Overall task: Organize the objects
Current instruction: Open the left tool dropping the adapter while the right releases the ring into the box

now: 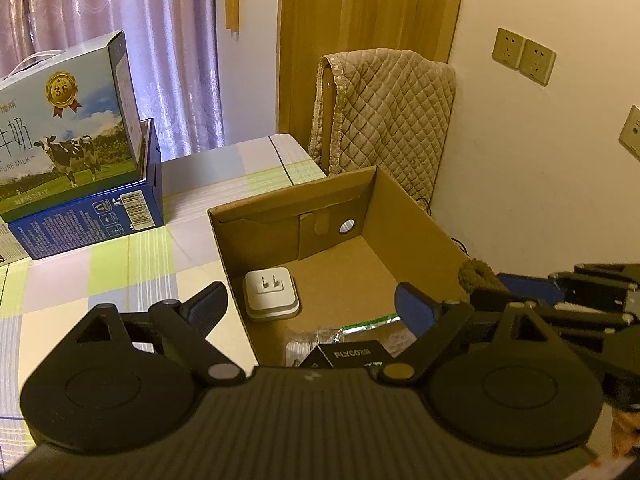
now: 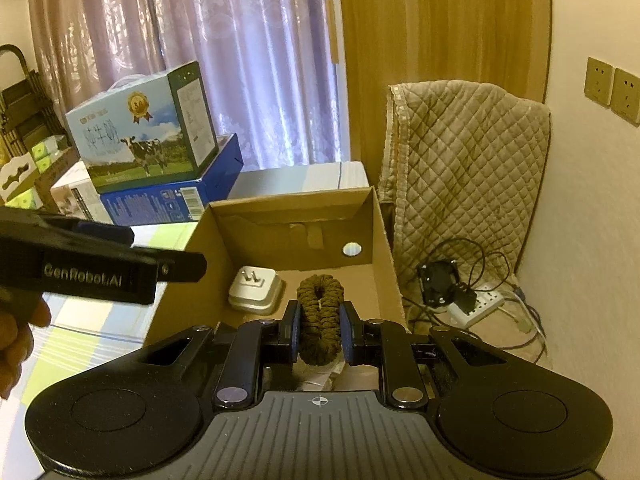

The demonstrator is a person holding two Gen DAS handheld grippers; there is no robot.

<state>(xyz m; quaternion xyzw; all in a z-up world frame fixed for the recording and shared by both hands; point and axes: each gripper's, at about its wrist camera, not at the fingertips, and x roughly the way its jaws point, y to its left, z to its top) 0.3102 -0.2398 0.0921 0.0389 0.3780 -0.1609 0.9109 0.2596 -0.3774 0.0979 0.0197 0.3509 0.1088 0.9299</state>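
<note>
left wrist view first: the left gripper is seen spread wide with nothing between its fingers, hovering at the near left corner of the cardboard box, which stands open on the checked tablecloth. inside the box a white plug adapter is lying prongs up against the left wall, and a black packet plus some clear wrapping are glimpsed at the near edge, partly hidden by the gripper body. at the right rim a brown braided rope is just visible, carried in by the right gripper. milk cartons are stacked well apart on the left.

right wrist view now: the right gripper is closed narrow on the brown braided rope, which is pinched across its lower half. the rope's long axis is run straight ahead along the fingers, its looped end pointing toward the far wall of the cardboard box. the bundle is held above the box floor, just right of the white plug adapter; whether it is touching the floor cannot be told. the left gripper is seen side-on at the left, held by a hand.

judged from this, the drop is what is in hand: the free floor lies directly under and ahead of the rope, so a release by the right gripper, clearly the nearer one, would be called for, with the adapter kept clear.
</note>
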